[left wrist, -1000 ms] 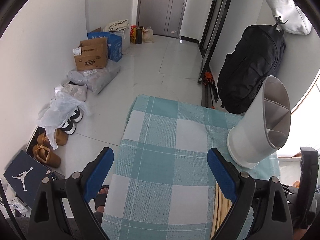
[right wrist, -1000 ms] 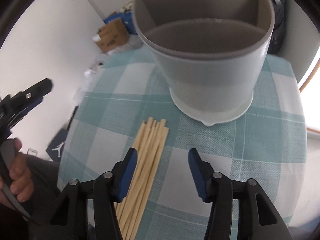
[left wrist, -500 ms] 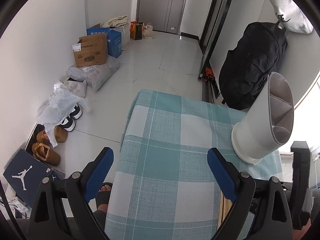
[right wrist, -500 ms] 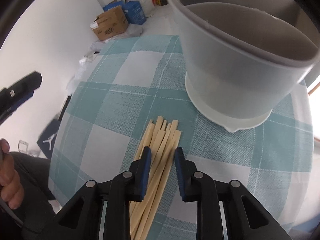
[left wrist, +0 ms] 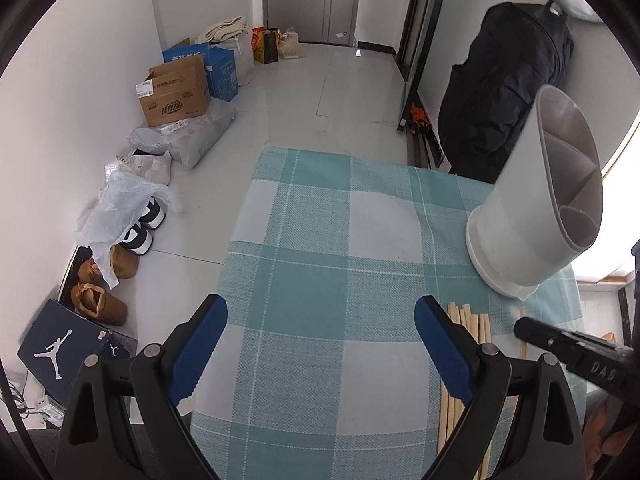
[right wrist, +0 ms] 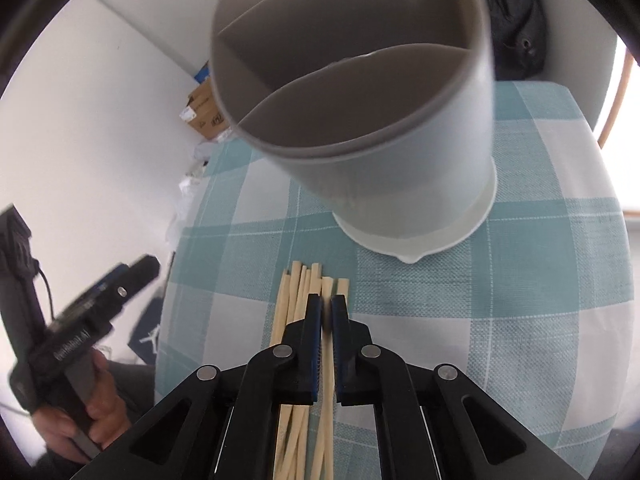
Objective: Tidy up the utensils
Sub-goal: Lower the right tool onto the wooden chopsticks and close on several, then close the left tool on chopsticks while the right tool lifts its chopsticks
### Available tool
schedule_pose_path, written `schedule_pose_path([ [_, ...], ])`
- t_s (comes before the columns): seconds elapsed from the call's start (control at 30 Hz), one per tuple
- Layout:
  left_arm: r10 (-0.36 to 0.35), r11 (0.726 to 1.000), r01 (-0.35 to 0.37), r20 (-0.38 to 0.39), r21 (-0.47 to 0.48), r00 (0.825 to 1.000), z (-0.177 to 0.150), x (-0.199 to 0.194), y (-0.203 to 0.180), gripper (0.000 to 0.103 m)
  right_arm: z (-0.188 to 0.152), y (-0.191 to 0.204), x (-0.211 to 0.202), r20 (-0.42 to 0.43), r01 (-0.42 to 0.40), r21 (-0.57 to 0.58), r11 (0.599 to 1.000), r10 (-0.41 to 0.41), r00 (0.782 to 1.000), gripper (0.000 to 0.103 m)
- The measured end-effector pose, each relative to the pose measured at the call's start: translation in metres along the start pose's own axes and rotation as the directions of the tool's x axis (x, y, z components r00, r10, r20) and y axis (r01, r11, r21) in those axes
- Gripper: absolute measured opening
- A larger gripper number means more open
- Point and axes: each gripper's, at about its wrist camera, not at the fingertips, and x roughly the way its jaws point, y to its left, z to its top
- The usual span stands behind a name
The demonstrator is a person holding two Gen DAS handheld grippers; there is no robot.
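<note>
A bundle of pale wooden chopsticks [right wrist: 296, 292] lies on the teal checked tablecloth [right wrist: 520, 280], just in front of a grey-white divided utensil holder [right wrist: 400, 184] that stands upright and looks empty. My right gripper [right wrist: 327, 308] is shut on a single chopstick at the bundle's right side, near its far tips. In the left wrist view, my left gripper [left wrist: 320, 320] hangs open over the cloth [left wrist: 320, 240] with nothing between its blue pads. There the chopsticks [left wrist: 468, 320] lie at its right, and the holder [left wrist: 520, 216] stands further right.
The table's left and far edges drop to a white floor. Cardboard boxes [left wrist: 176, 96], bags, shoes [left wrist: 104, 280] and a dark shoe box [left wrist: 60, 348] line the left wall. A black backpack [left wrist: 500, 112] hangs behind the holder. A hand [right wrist: 100, 412] holds the left gripper's handle.
My right jaws have closed from wide apart onto one chopstick. The left gripper has sunk a little, and the chopstick tips now show beside its right finger.
</note>
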Motion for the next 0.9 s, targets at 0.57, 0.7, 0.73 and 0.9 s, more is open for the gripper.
schedule_pose_path([
  [0.57, 0.037, 0.978, 0.008, -0.211, 0.209, 0.977, -0.034, 0.030, -0.052, 0.092, 0.001, -0.001, -0.096, 0.299, -0.119, -0.034, 0.992, 0.124, 0.946, 0.004],
  [0.7, 0.063, 0.978, -0.014, -0.231, 0.209, 0.971, -0.034, 0.031, -0.054, 0.093, -0.001, -0.011, -0.109, 0.317, -0.124, -0.021, 0.992, 0.125, 0.940, 0.004],
  [0.73, 0.067, 0.978, -0.018, -0.231, 0.209, 0.971, -0.034, 0.031, -0.055, 0.093, -0.001, -0.014, -0.113, 0.322, -0.130, -0.015, 0.991, 0.128, 0.938, 0.004],
  [0.9, 0.102, 0.978, -0.052, -0.247, 0.203, 0.964, -0.035, 0.038, -0.062, 0.095, -0.008, -0.021, -0.126, 0.343, -0.128, -0.012, 0.992, 0.125, 0.931, 0.004],
])
